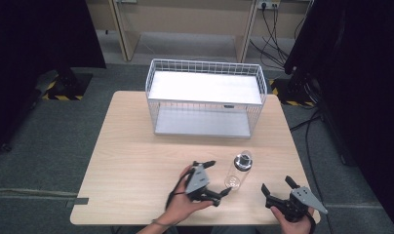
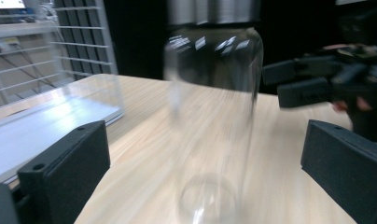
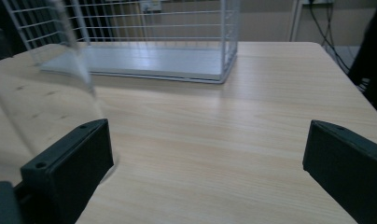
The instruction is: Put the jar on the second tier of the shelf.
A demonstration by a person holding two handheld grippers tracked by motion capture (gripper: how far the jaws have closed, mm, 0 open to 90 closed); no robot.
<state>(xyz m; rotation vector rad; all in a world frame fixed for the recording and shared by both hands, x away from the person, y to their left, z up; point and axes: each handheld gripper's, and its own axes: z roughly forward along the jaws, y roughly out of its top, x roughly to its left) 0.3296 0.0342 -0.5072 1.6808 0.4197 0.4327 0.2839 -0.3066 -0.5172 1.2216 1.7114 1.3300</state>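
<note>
The step in hand seems to be the approach for a grasp. The left claw (image 1: 219, 178) stands open beside the clear bottle (image 1: 238, 169), and in the left gripper view the bottle (image 2: 210, 116) is between its two jaws, which do not yet press on it. The right claw (image 1: 279, 185) is open too, holds nothing and waits near the front edge of the bench (image 1: 131, 161).

The bottle stands upright on the bench, between the two claws. I judge the next move needs a gentle closing on the body, because it is smooth, round and transparent, with a metal-looking cap, so it may slip. Behind stands a white wire basket (image 1: 205, 66) with a flat white floor. The bench is pale wood grain.
</note>
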